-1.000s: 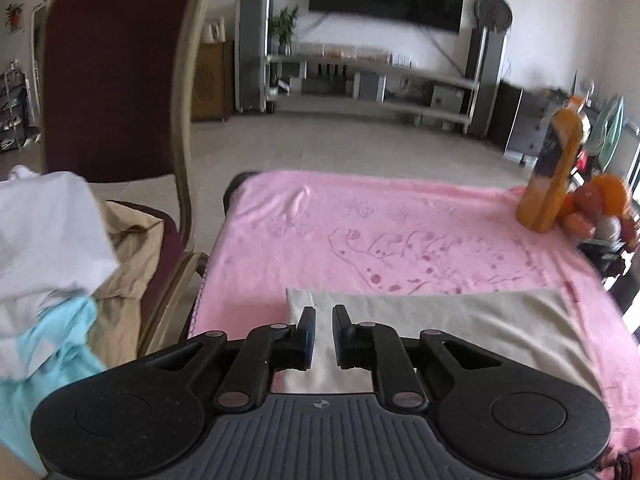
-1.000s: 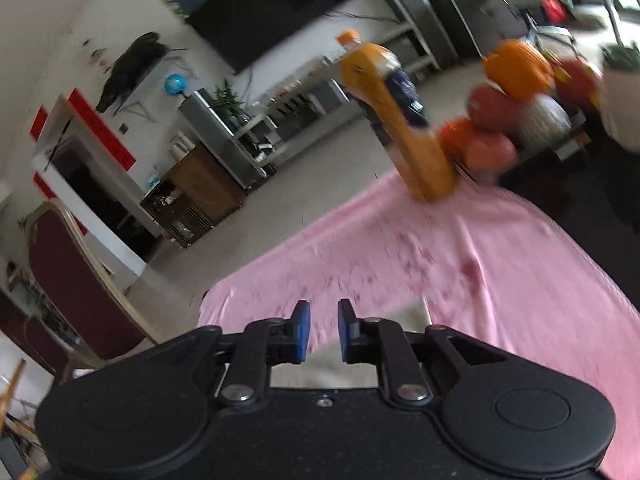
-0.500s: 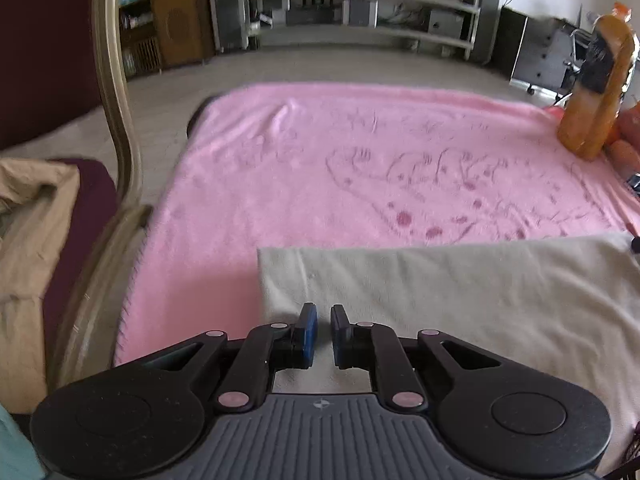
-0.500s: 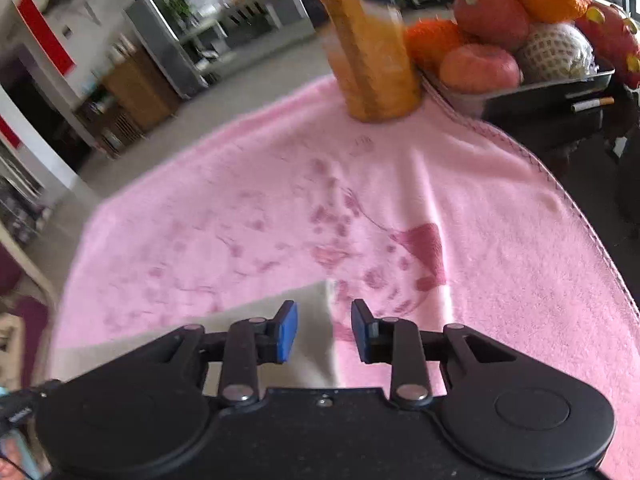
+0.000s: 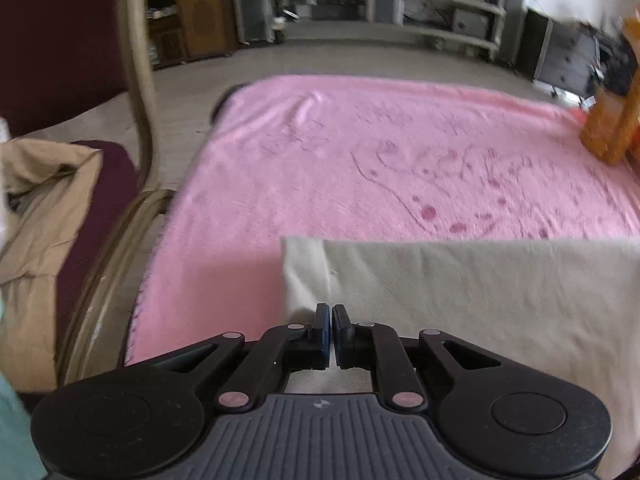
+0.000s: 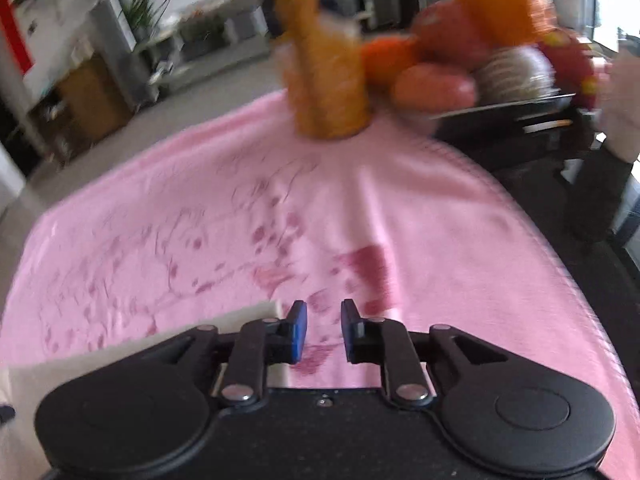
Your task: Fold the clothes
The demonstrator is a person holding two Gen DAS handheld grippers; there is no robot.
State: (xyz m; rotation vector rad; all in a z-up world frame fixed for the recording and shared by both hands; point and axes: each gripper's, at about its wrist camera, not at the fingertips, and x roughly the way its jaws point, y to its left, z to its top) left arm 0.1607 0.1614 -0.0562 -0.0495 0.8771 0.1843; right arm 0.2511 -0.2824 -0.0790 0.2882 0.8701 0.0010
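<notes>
A folded beige garment lies flat on the pink blanket at the near edge. My left gripper is shut, its blue pads together just above the garment's near left part; nothing shows between the pads. In the right wrist view the garment's right corner lies left of my right gripper, which is open over bare pink blanket, holding nothing.
A dark red chair with a heap of beige clothes stands left of the table. An orange bottle and a tray of fruit stand at the far right edge. Shelves and cabinets line the far wall.
My left gripper's pads have closed fully and it has shifted right over the garment. My right gripper has opened wider and moved right, off the garment's corner.
</notes>
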